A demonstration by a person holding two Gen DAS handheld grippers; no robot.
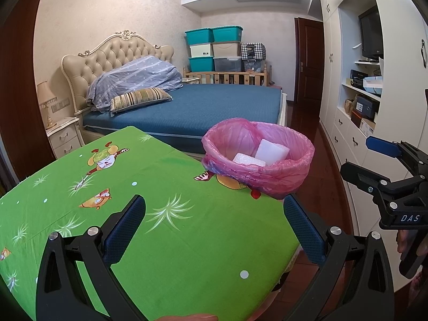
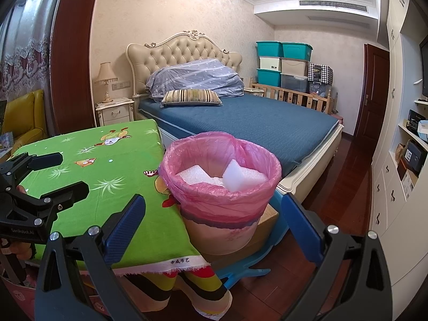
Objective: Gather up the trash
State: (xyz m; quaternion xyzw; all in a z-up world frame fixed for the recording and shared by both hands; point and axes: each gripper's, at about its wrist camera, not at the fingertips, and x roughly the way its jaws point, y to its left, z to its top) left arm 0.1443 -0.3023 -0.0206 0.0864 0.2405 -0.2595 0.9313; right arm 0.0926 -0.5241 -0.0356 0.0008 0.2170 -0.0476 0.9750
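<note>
A trash bin lined with a pink bag [image 1: 258,165] [image 2: 222,184] stands just past the right edge of the green cartoon cloth table [image 1: 149,230] [image 2: 88,176]. White foam pieces [image 1: 271,151] [image 2: 240,178] lie inside it. My left gripper [image 1: 214,222] is open and empty over the table, the bin ahead to the right. My right gripper [image 2: 214,222] is open and empty, facing the bin from close by. The right gripper also shows at the right of the left wrist view [image 1: 374,165]; the left gripper shows at the left of the right wrist view [image 2: 61,174].
A bed with a blue cover [image 2: 254,125] lies behind the bin. A nightstand with a lamp [image 2: 115,109] stands left of it. White cabinets [image 1: 355,101] line the right wall. Stacked storage boxes [image 1: 214,49] sit in the far corner. A blue stool [image 2: 251,262] holds the bin.
</note>
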